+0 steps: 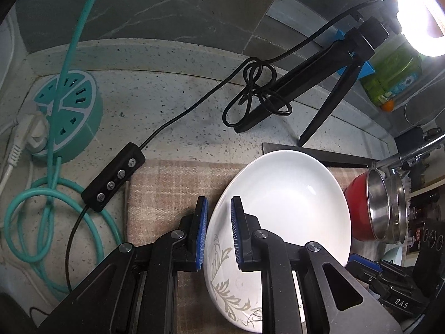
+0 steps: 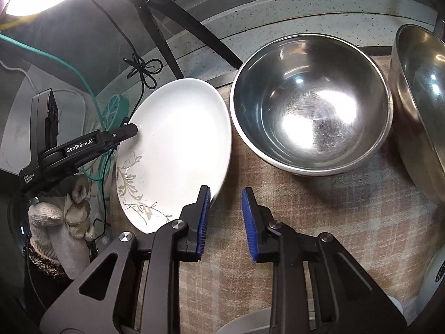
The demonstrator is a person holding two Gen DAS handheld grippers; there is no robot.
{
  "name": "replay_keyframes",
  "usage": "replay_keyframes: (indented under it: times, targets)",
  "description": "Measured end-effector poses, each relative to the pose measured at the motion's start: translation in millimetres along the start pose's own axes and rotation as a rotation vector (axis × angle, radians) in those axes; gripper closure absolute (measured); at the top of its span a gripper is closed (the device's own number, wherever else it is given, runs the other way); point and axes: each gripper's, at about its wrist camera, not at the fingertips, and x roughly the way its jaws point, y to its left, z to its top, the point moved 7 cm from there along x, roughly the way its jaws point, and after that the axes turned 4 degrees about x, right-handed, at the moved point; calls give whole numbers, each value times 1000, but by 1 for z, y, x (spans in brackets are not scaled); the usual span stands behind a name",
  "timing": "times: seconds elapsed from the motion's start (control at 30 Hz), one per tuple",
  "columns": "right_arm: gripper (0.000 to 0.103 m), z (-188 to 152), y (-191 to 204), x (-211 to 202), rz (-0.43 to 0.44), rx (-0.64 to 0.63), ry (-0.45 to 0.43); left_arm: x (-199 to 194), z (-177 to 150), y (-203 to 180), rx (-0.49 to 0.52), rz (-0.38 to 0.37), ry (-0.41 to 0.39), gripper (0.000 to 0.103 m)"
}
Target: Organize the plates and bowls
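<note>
A white plate [image 1: 281, 208] with a grey leaf pattern is held tilted above the checked cloth [image 1: 167, 183]. My left gripper [image 1: 219, 222] is shut on the plate's rim, one pad on each face. In the right wrist view the same plate [image 2: 178, 144] stands at the left with the left gripper [image 2: 128, 132] clamped on its far rim. My right gripper [image 2: 225, 214] is open and empty over the cloth [image 2: 333, 222], its left pad beside the plate's lower edge. A steel bowl [image 2: 311, 105] sits ahead of it. A second steel bowl [image 2: 420, 103] stands at the right.
A red-sided steel bowl [image 1: 370, 208] lies at the right of the left wrist view. A teal power strip [image 1: 72, 105], a black cable with a remote [image 1: 114, 178] and a lamp tripod [image 1: 314, 91] sit on the speckled counter [image 1: 178, 103]. A white dish rim [image 2: 244, 323] shows at the bottom.
</note>
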Motion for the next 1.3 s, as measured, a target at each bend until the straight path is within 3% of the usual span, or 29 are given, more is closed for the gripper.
replay_keyframes:
  times: [0.3, 0.7, 1.3]
  targets:
    - [93, 2, 7, 6, 6, -14, 16, 4, 5, -1, 13, 0, 11, 89]
    - [93, -4, 12, 5, -7, -32, 46, -3, -13, 1, -11, -14, 26, 90]
    - [93, -51, 29, -4, 19, -113, 104, -37, -72, 12, -122, -19, -14, 90]
